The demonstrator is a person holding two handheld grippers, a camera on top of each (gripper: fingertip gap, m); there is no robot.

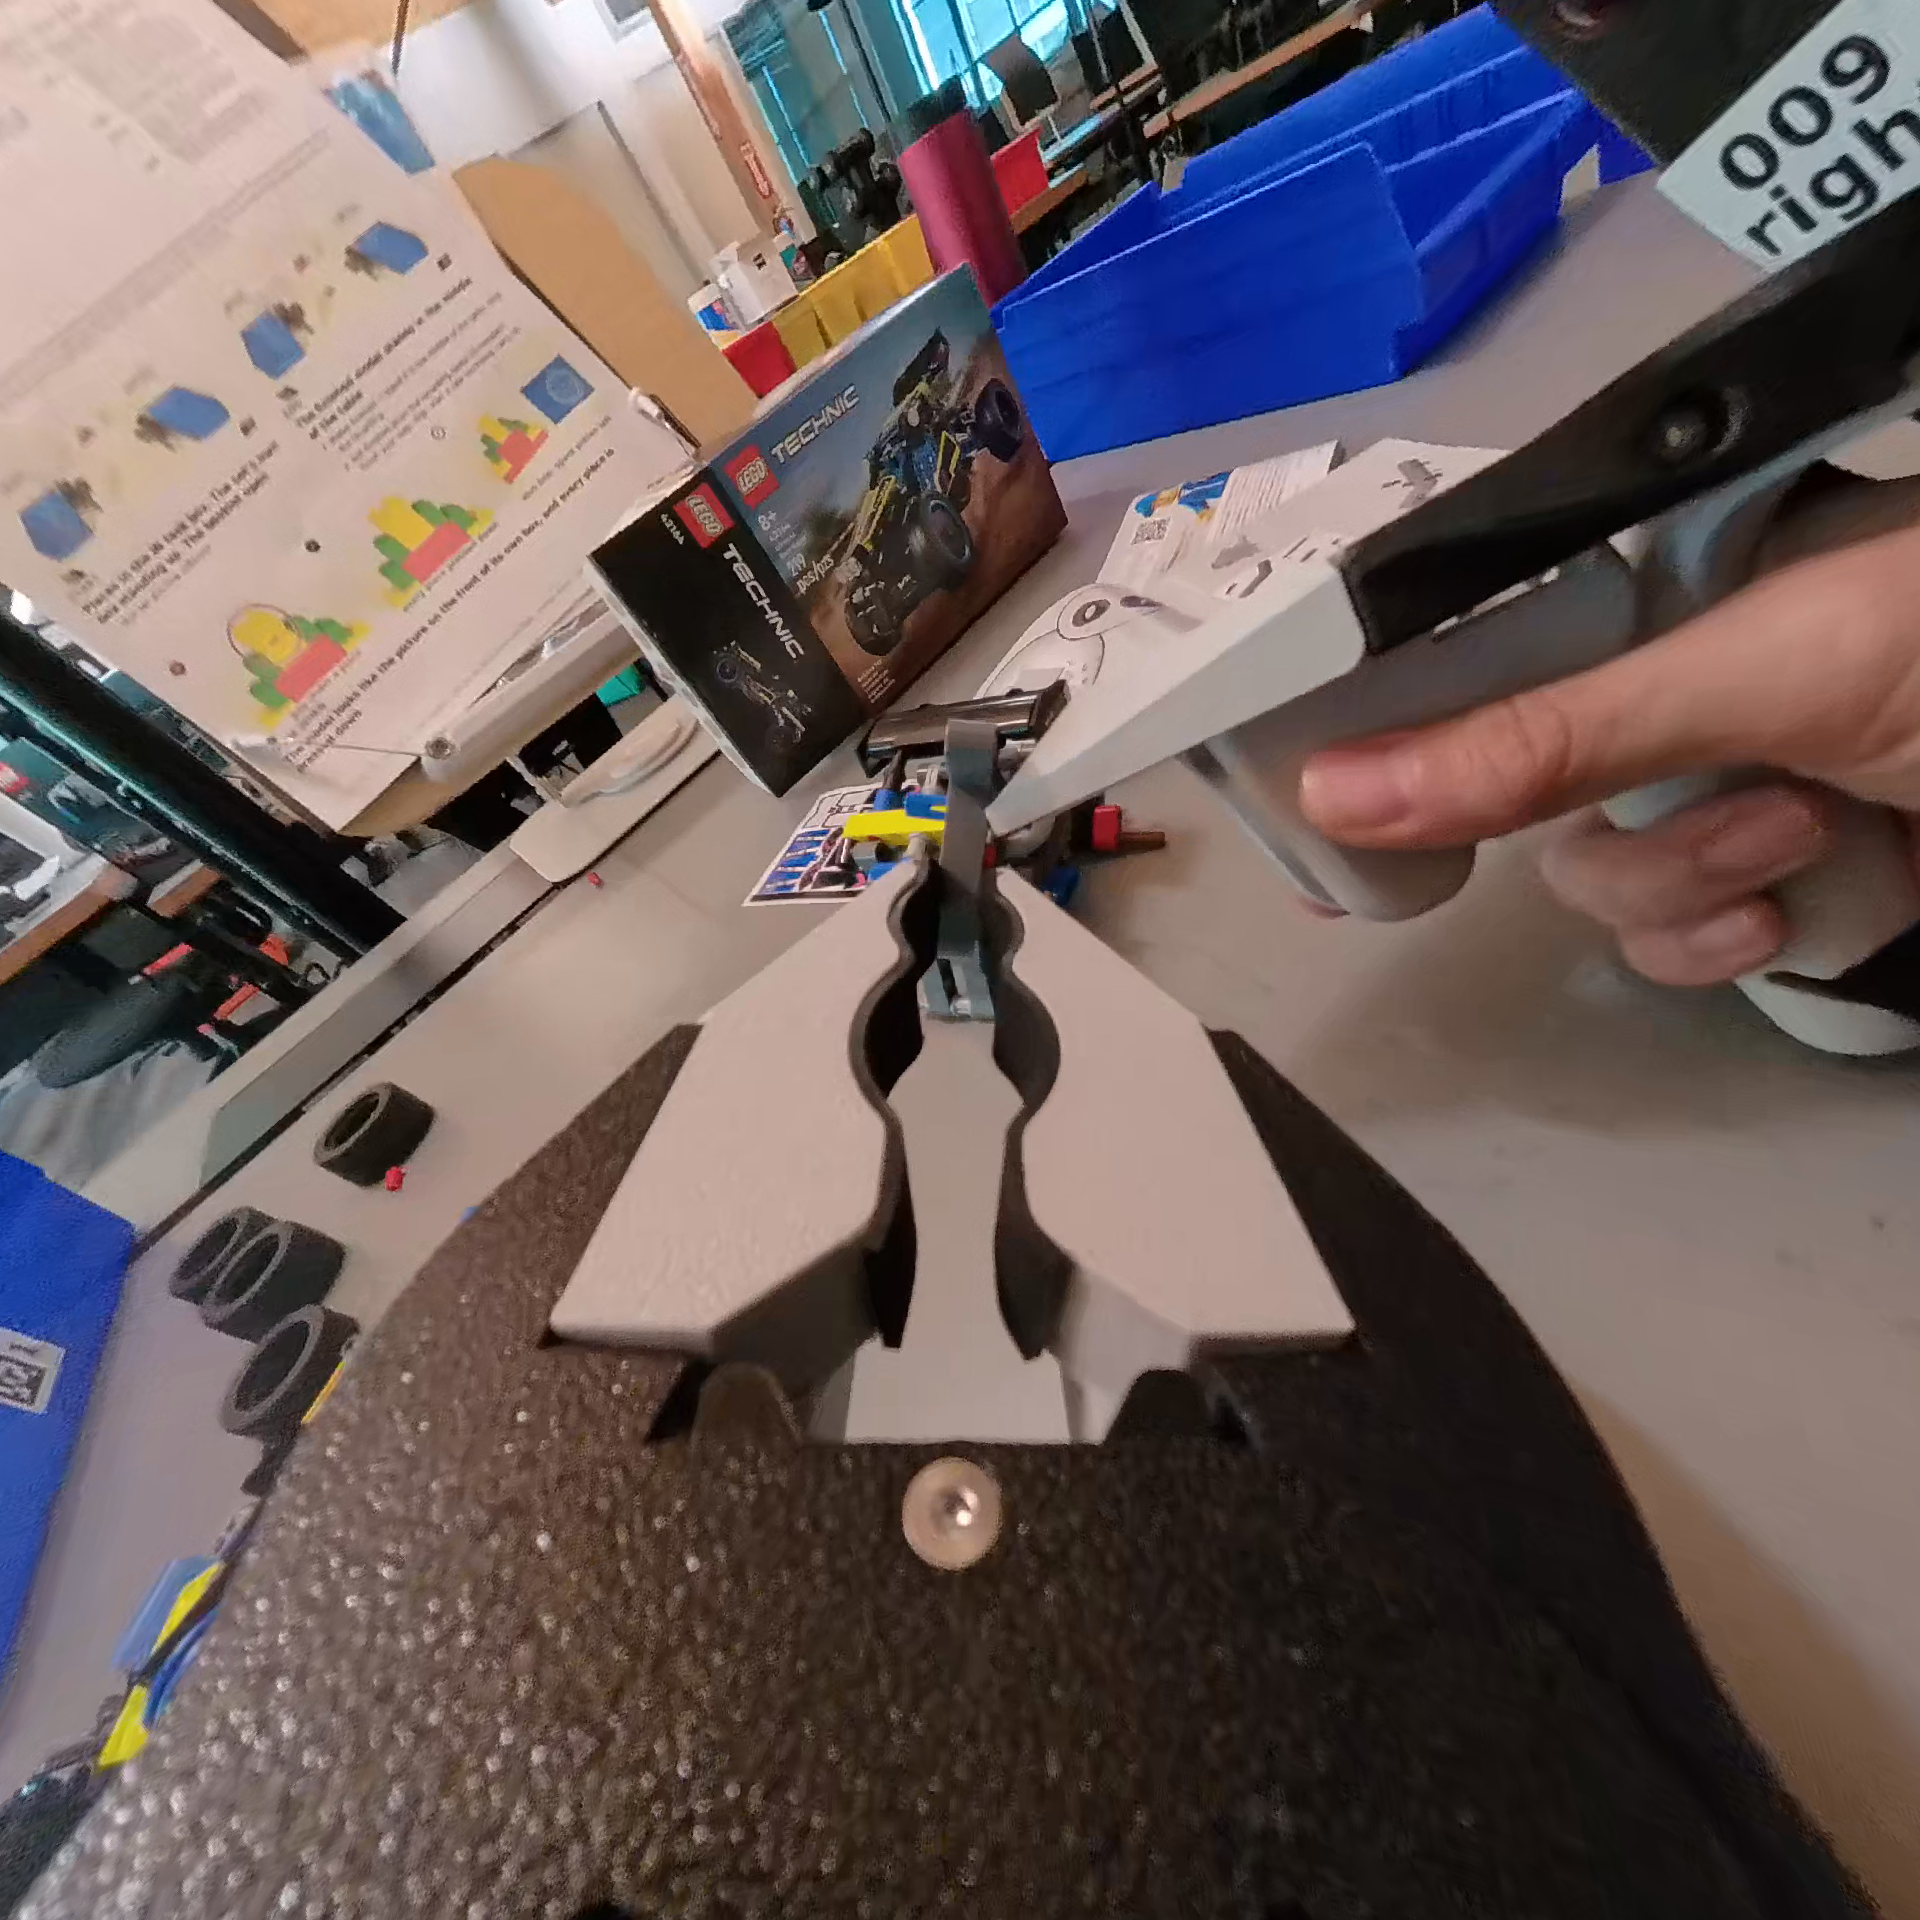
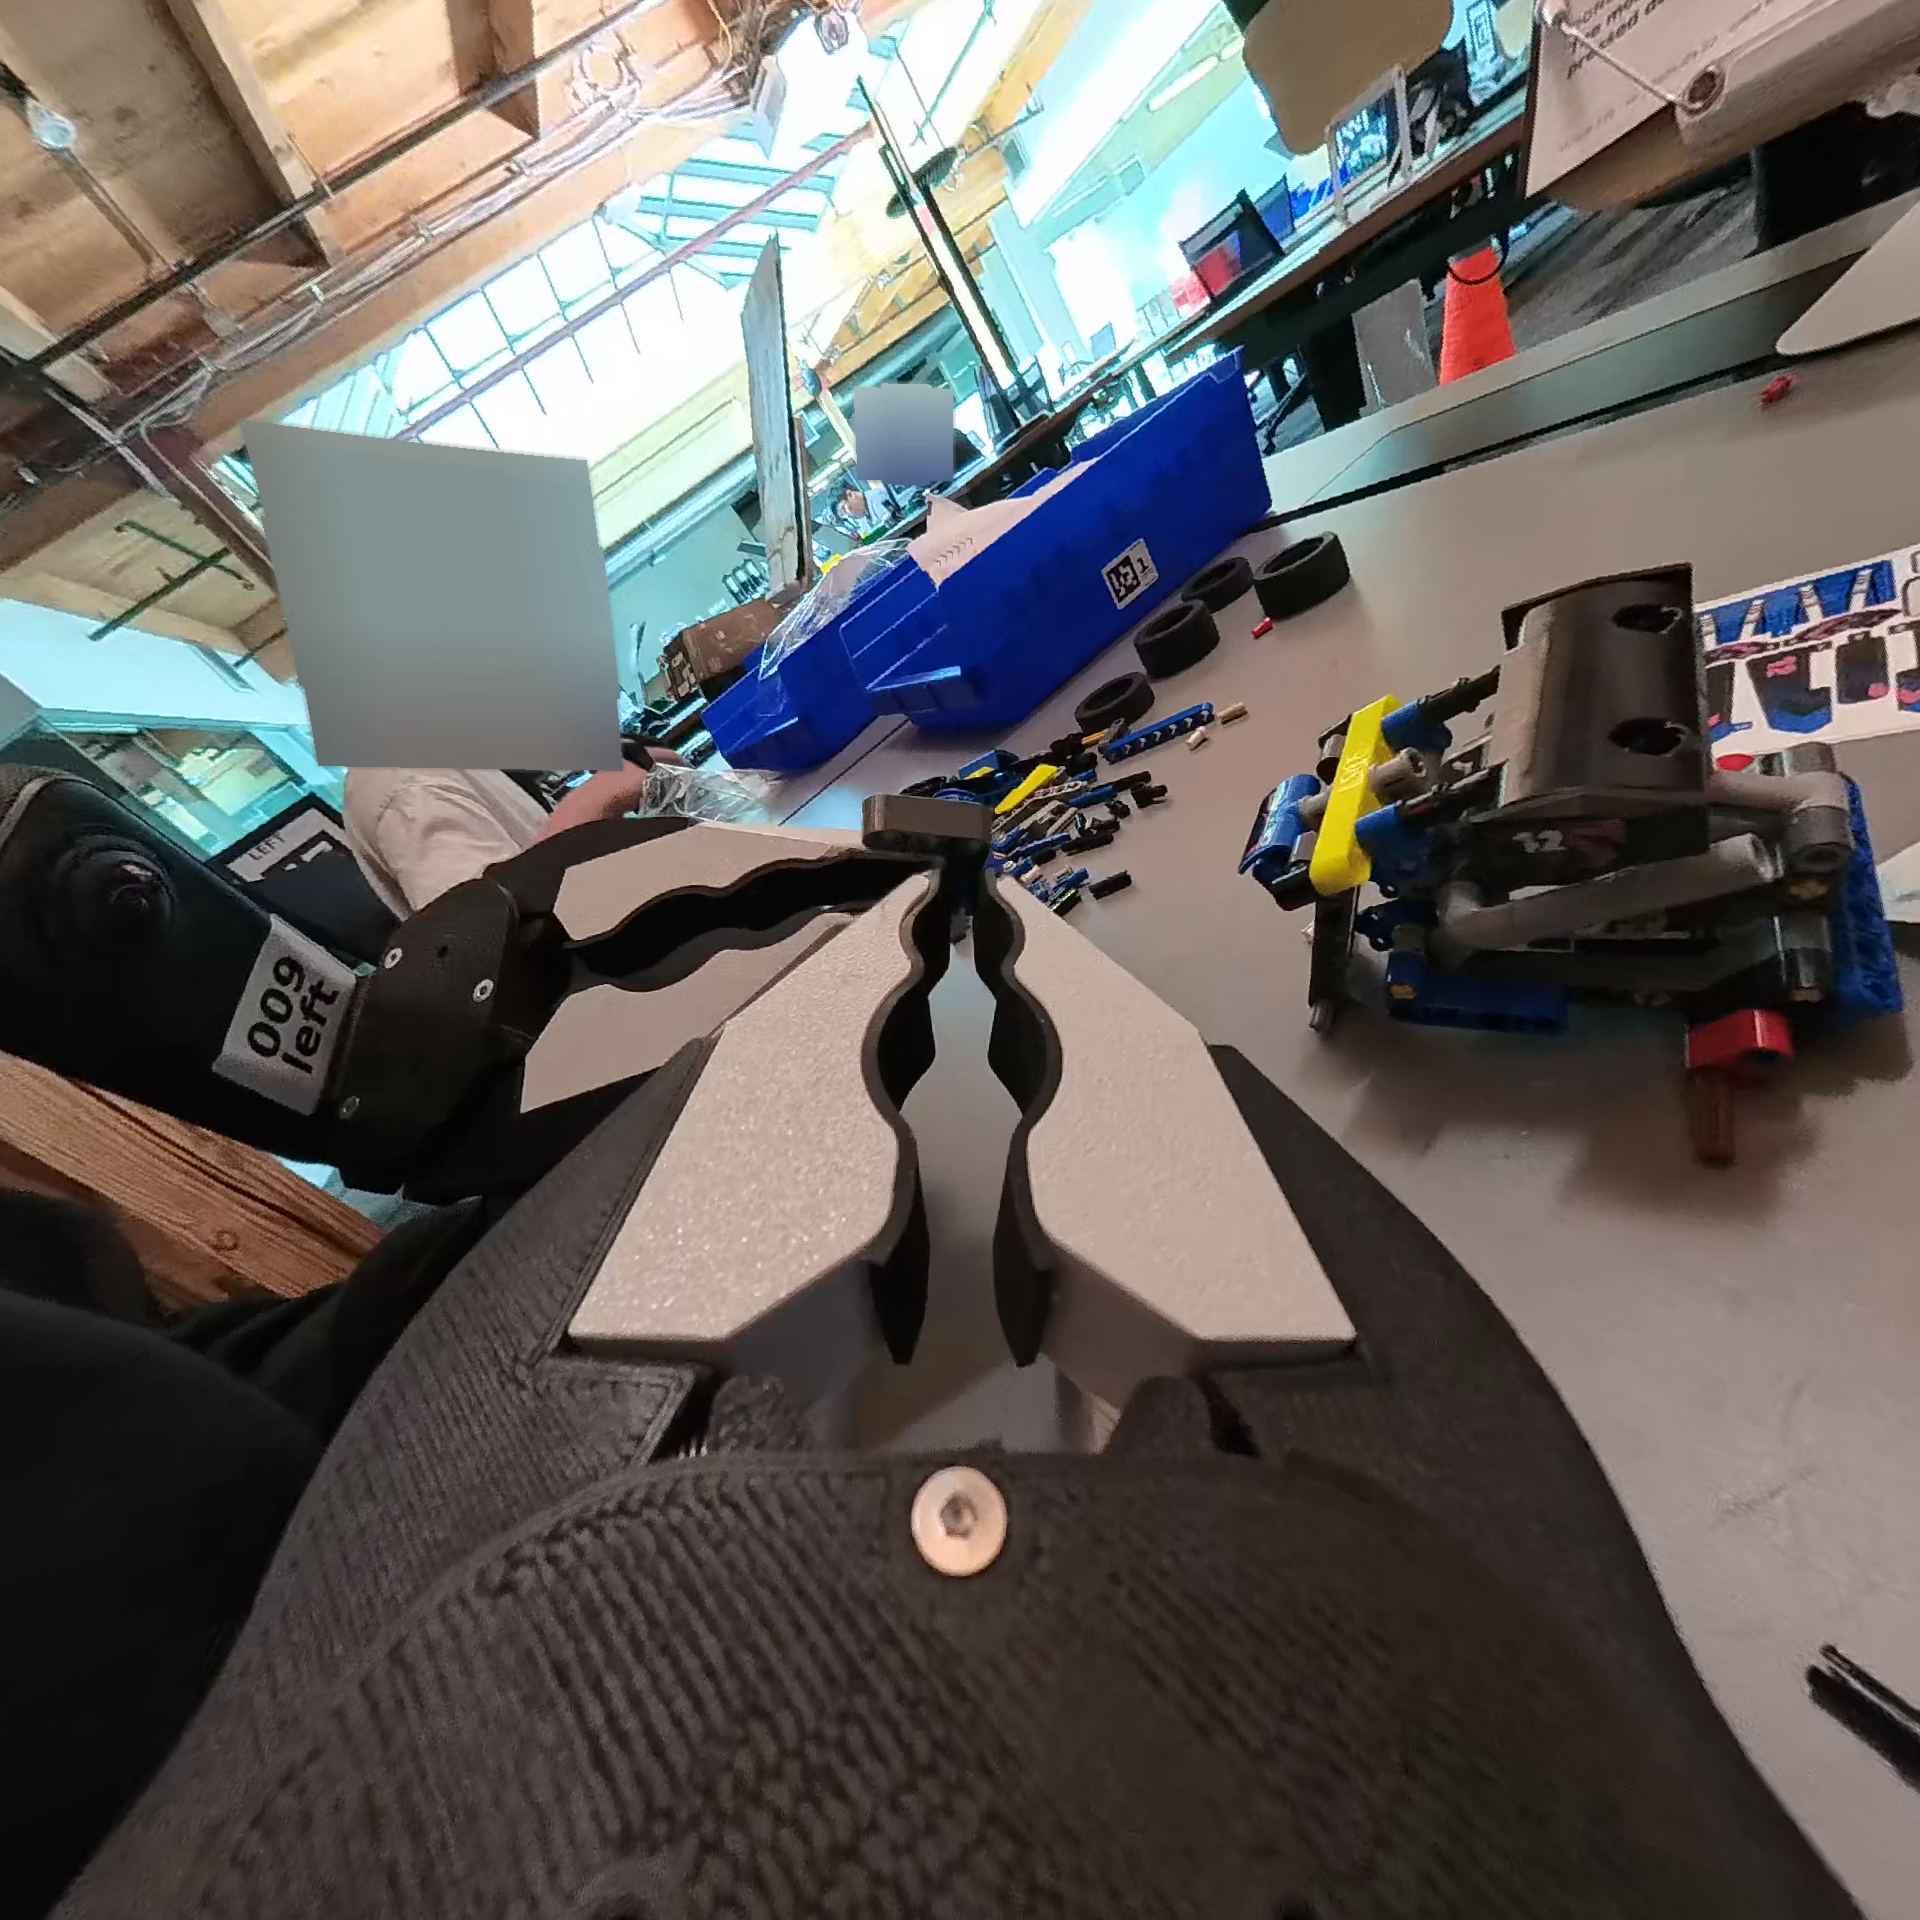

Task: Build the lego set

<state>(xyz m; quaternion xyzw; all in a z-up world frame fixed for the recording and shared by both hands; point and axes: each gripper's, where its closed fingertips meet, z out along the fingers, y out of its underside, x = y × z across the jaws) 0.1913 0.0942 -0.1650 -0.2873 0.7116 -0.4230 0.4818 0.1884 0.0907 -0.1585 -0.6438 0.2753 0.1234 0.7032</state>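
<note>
My left gripper [image 1: 956,888] is shut on a small dark grey Lego piece [image 1: 964,821] that stands up between its fingertips. My right gripper [image 1: 1013,805] comes in from the right, held by a hand [image 1: 1662,748], and its tip meets the same piece. In the right wrist view my right gripper [image 2: 963,883] is closed on that dark piece [image 2: 925,821], and the left gripper [image 2: 831,873] reaches it from the left. The half-built car model [image 2: 1558,862], black, blue, grey and yellow, rests on the grey table [image 2: 1558,1299] to the right, apart from both grippers.
A Lego box [image 1: 831,520] and an instruction booklet [image 1: 1247,509] lie behind the model. Blue bins [image 2: 987,623] stand at the back. Black tyres [image 2: 1236,603], a pile of small loose pieces [image 2: 1060,790] and a sticker sheet [image 2: 1818,644] lie on the table. Less than 4 cm separates the two grippers' tips.
</note>
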